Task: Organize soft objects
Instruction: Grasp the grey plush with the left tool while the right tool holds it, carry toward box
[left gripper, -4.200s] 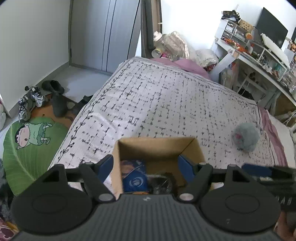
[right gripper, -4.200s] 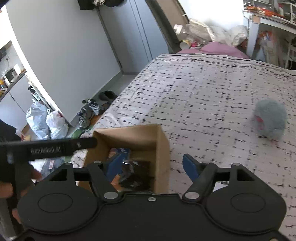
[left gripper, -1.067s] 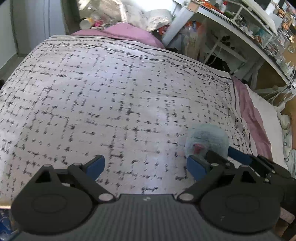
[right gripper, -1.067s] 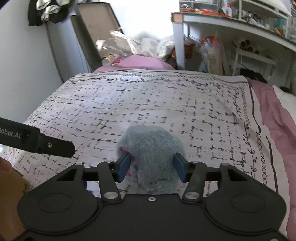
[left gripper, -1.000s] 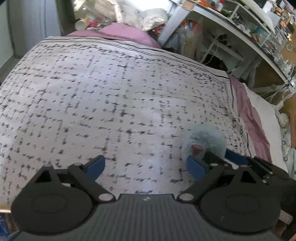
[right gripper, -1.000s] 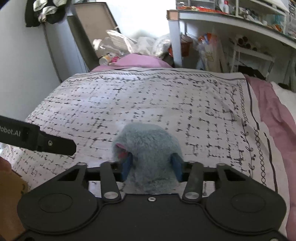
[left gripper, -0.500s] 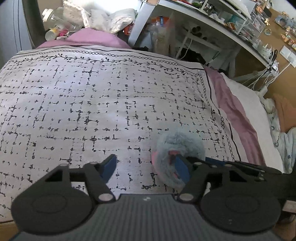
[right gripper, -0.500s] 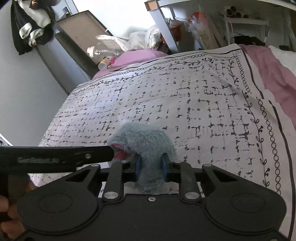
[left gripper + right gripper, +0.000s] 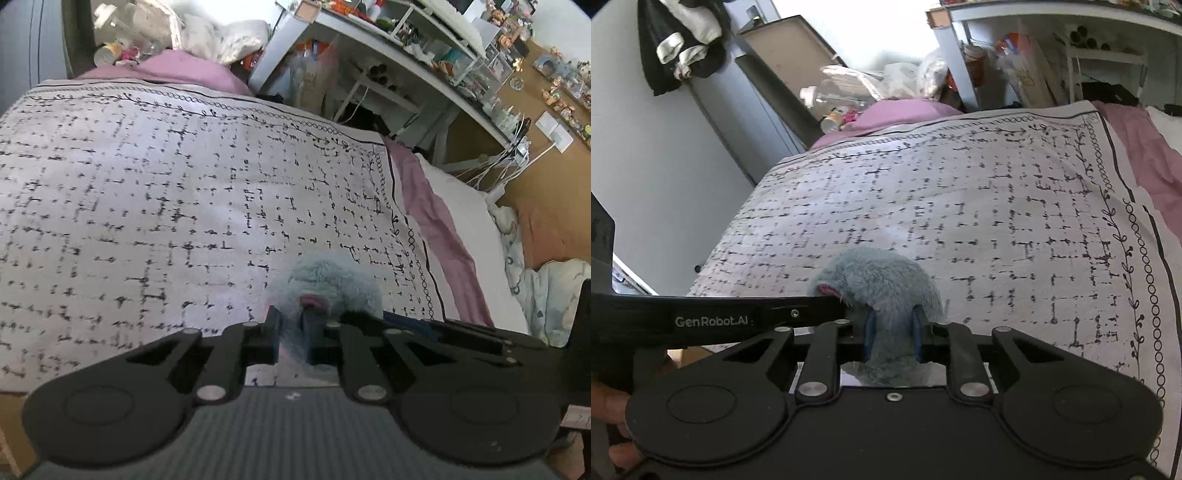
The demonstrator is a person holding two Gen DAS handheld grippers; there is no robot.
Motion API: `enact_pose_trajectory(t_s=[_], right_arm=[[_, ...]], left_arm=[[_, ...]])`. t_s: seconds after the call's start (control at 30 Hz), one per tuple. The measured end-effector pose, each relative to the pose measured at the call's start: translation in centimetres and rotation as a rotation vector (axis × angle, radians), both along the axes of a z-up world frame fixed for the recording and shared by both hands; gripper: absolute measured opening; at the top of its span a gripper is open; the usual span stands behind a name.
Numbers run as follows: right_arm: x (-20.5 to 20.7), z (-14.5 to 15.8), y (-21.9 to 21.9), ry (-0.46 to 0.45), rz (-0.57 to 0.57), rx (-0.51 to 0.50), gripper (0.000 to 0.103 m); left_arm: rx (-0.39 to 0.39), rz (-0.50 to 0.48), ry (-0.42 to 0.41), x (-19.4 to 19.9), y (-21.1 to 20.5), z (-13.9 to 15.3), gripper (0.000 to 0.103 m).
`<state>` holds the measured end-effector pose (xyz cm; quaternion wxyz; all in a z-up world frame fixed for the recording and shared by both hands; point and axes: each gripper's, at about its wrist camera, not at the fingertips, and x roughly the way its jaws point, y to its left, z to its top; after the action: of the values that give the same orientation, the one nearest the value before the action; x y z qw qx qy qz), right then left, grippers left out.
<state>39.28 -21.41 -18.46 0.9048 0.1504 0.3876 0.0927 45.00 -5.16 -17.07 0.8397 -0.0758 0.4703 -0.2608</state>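
Note:
A fluffy grey-blue plush toy [image 9: 327, 277] with a pink patch sits just above the patterned bedspread [image 9: 147, 184]. My left gripper [image 9: 291, 332] has its jaws closing on the toy's near side, and fur shows between the blue pads. In the right wrist view the same plush toy [image 9: 882, 284] bulges up between the pads of my right gripper [image 9: 892, 332], which is shut on its lower part. The left gripper [image 9: 827, 306] reaches in from the left, its tip at the pink patch. The right gripper's fingers [image 9: 424, 325] lie to the right of the toy.
A cardboard box corner [image 9: 7, 424] shows at the lower left. Pink sheet [image 9: 436, 214] and white bedding run along the bed's right side. A cluttered white desk [image 9: 406, 55] stands beyond it. Bottles and bags [image 9: 849, 96] pile up at the bed's far end.
My left gripper swung right to the plush toy and closed from wide open onto it. My right gripper tightened on the toy and rose a little with it.

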Motion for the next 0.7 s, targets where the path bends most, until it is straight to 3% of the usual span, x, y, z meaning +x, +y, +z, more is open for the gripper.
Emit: enact_pose_trajectory(t_s=[0.7], right_arm=[[-6.0, 6.0, 8.2, -0.114, 0.076, -0.052, 0.02]], left_arm=[[-0.052, 0.083, -0.106, -7.1, 8.7, 6.3, 0.011]])
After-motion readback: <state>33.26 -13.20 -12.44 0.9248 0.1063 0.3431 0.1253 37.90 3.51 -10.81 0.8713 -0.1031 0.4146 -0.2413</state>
